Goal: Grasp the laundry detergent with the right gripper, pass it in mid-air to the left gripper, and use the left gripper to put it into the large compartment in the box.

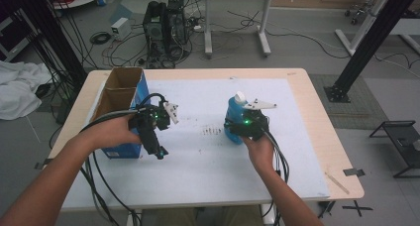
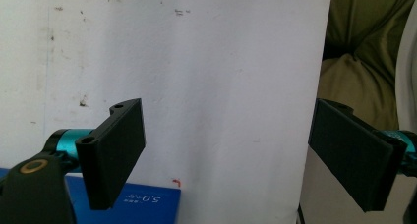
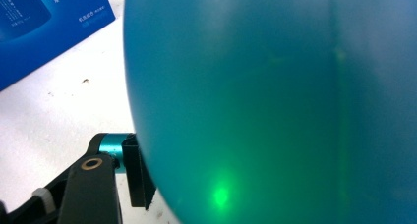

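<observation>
A white sheet (image 1: 198, 151) is covering the wooden table (image 1: 317, 117) at the centre of the high view, with cables and a computer tower (image 1: 163, 30) lying on the grey floor along the upper edge. A blue box (image 1: 121, 104), open at the top, is standing at the sheet's left edge. Right of centre, a blue bottle (image 1: 235, 114) with a white cap is standing upright on the sheet, and the right gripper (image 1: 242, 127) is closing on its lower body; in the right gripper view the bottle (image 3: 275, 101) is pressing against the one visible jaw at lower left. The left gripper (image 1: 159, 151) is hovering just beside the box, left of centre, its jaws pointing down and spread wide with nothing between them, above the sheet (image 2: 196, 76).
</observation>
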Tool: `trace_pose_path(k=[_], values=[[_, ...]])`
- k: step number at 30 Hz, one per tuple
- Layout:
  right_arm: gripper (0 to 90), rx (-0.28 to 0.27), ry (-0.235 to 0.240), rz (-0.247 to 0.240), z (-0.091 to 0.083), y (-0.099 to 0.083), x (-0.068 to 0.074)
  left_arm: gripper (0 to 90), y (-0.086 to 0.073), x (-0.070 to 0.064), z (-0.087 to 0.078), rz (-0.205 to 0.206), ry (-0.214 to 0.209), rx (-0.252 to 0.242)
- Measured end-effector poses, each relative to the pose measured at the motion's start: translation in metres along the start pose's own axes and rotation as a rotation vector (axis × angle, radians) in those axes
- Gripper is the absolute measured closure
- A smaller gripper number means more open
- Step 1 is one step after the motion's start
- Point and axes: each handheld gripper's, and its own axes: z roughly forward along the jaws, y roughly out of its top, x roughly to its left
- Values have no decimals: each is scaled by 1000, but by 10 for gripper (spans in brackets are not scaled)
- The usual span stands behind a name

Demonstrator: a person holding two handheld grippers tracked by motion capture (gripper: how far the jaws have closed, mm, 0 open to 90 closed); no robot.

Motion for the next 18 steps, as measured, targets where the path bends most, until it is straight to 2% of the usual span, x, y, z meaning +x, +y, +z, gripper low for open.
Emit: trace_pose_path(k=[1, 6, 8, 18], values=[[319, -4, -4, -2, 0, 0, 0, 141, 0, 0, 1, -5, -3, -12], [344, -9, -2, -6, 0, 0, -1, 141, 1, 1, 1, 6, 0, 4], [362, -19, -9, 0, 1, -1, -1, 141, 0, 1, 2, -2, -8, -9], [401, -24, -13, -2, 0, -1, -3, 141, 0, 2, 2, 0, -6, -3]])
